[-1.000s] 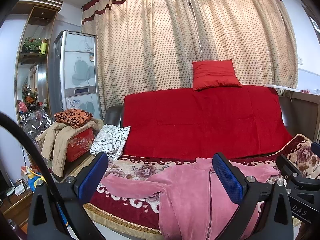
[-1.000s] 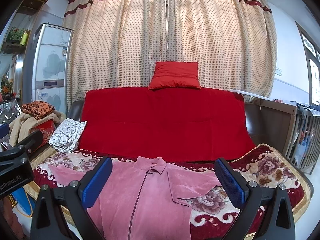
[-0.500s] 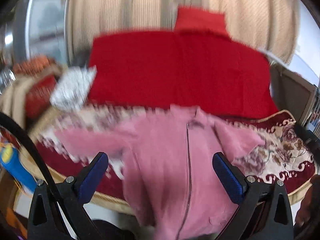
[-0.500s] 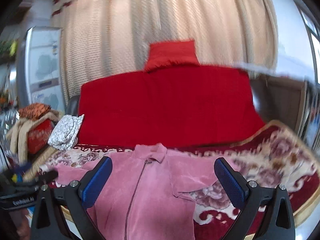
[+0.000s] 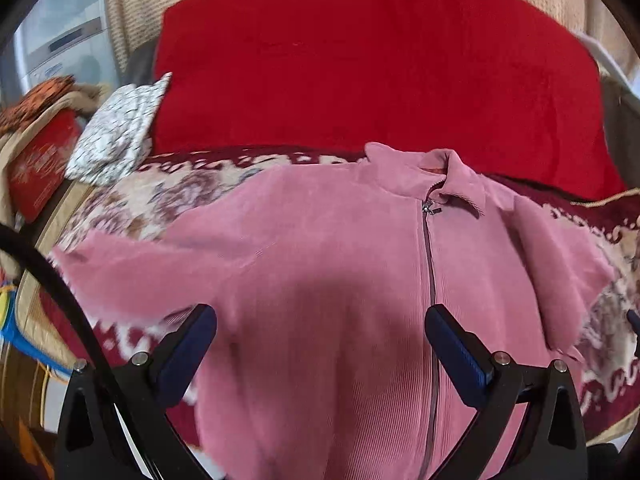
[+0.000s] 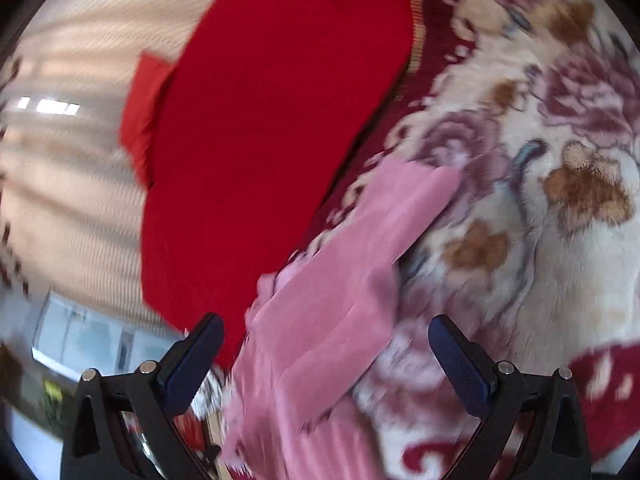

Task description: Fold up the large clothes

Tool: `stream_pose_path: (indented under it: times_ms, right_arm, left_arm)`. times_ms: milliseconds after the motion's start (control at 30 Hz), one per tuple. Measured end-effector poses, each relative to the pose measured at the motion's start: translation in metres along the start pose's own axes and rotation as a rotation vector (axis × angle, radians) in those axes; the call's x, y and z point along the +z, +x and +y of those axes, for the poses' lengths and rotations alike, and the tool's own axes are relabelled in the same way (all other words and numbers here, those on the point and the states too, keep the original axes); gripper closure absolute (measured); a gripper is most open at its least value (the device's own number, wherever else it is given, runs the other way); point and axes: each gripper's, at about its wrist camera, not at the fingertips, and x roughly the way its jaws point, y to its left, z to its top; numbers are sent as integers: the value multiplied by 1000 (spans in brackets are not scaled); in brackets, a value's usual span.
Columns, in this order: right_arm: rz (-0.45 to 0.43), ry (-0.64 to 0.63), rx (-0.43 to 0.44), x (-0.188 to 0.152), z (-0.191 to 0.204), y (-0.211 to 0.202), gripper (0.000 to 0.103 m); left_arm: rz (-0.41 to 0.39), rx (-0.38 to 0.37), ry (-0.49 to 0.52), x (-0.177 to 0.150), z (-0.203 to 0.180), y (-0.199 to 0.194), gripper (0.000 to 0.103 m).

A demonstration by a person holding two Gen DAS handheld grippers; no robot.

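A: Two claws, both spread wide, neither with anything between its pads. Item: one pink jacket (image 5: pixel 340 264), zipped, collar toward the red backrest (image 5: pixel 360 60), laid front-up on the flowered blanket (image 5: pixel 160 200) that covers the sofa seat.

B: Step in hand?

A: Approach, by my reading. No fold shows yet; body flat, one sleeve (image 5: pixel 132 276) stretched out to the side. Left claw (image 5: pixel 320 356) hangs over the lower body of the jacket, just to the side of the zip (image 5: pixel 430 272). Contact with the cloth: cannot tell.

B: Right claw?

A: Right claw (image 6: pixel 324 364), view tilted and blurred. The other sleeve (image 6: pixel 360 248) runs up between its fingers, lying across the blanket; its cuff end sits near a large printed flower. Fingers apart from it on both sides.

B: Next move calls for?

A: Likely a pinch on each sleeve, then a carry inward over the chest. Thick ribbed cloth, so a deep bite rather than an edge nip. Left claw would need to shift out toward its sleeve first.

B: Other entries?

A: One patterned white cushion (image 5: pixel 116 136) at the sofa's end, clear of the work.
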Motion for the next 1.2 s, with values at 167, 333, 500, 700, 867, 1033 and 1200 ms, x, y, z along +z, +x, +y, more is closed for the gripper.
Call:
stream_pose_path:
  times_ms: [167,333,500,700,867,1033,1200]
  right_arm:
    - [-22,127,0,32,-35,42,13]
    - [-98,164,-24,62,-49,73,26]
    - [-118,55,-103,75,-35,102,60]
    - [-63,-44,-119,65,-16,127,91]
    - [13,-123,93,44,33,129,93]
    - [97,-248,269,-5,99,130,93]
    - [236,-313,408,-64,147,151,93]
  left_arm:
    - [-31,-10,29,11,-15,32,0]
    - [-38,28,46,12,-15,57,0]
    - [-52,48,25,25,-8,64,0]
    - [-105,120,50,31,0,62,0]
    - [-82,123,-52,37,30,62,0]
    - [-95,136,-122,33,57,52,0]
    - [-139,173,-140,27,79,40,0]
